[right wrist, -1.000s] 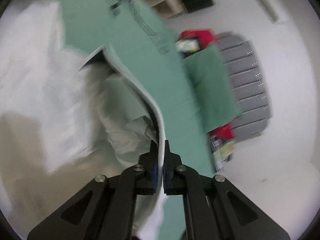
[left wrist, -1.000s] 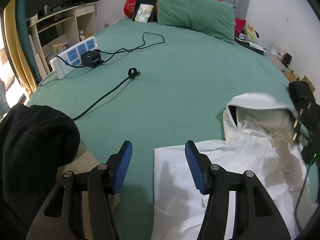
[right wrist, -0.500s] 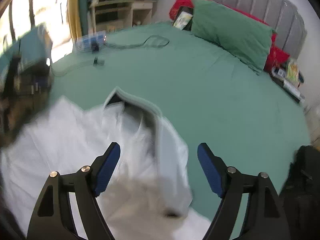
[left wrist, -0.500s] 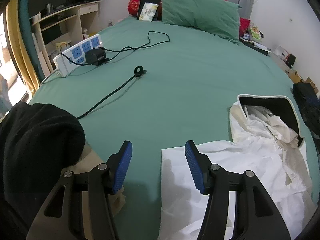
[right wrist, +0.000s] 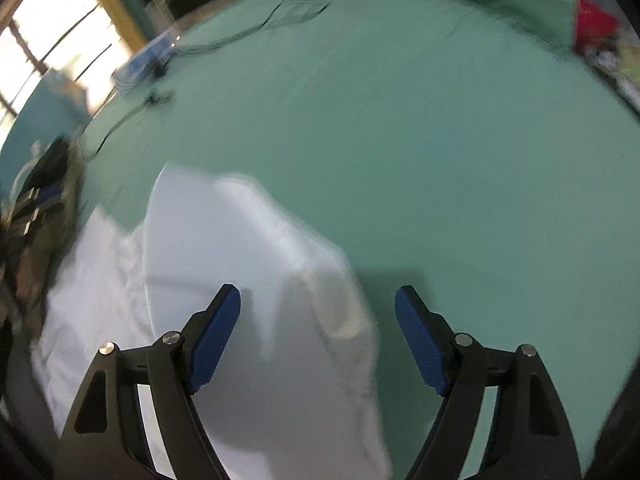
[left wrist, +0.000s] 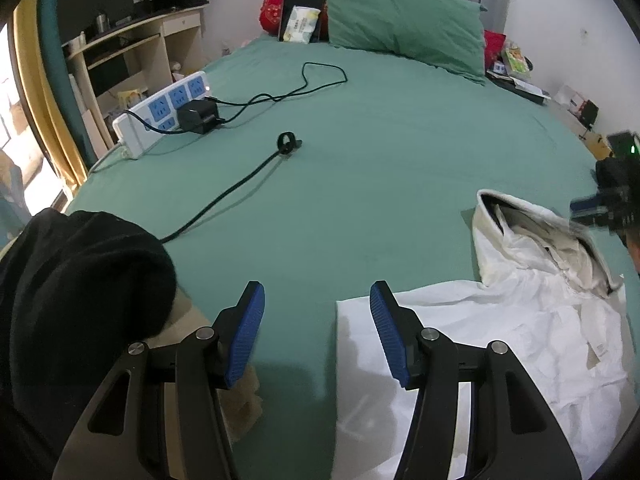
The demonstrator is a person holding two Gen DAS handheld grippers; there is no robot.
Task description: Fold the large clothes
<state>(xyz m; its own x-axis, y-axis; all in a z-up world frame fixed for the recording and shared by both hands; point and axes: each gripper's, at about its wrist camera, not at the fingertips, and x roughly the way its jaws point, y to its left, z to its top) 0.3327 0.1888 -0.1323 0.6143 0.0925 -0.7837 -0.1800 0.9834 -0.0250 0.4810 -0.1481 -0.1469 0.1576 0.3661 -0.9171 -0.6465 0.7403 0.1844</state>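
Observation:
A white hooded garment (left wrist: pixel 520 320) lies on the green bed sheet (left wrist: pixel 380 152) at the lower right of the left wrist view, its hood (left wrist: pixel 532 236) pointing away. My left gripper (left wrist: pixel 316 320) is open and empty, over the sheet just left of the garment's edge. In the blurred right wrist view the garment (right wrist: pixel 248 280) lies under and left of my right gripper (right wrist: pixel 318 328), which is open and empty. The right gripper also shows at the right edge of the left wrist view (left wrist: pixel 608 200).
A black garment (left wrist: pixel 80 300) lies at the near left on something tan. A white power strip (left wrist: pixel 160 116) with a black adapter and a black cable (left wrist: pixel 240 188) lie on the far left. A green pillow (left wrist: pixel 404 36) is at the headboard. A desk (left wrist: pixel 132 52) stands left.
My right gripper has let go of the hood and opened, then swung over the garment. The hood has dropped flat onto the bed. My left gripper has stayed open and nearly still.

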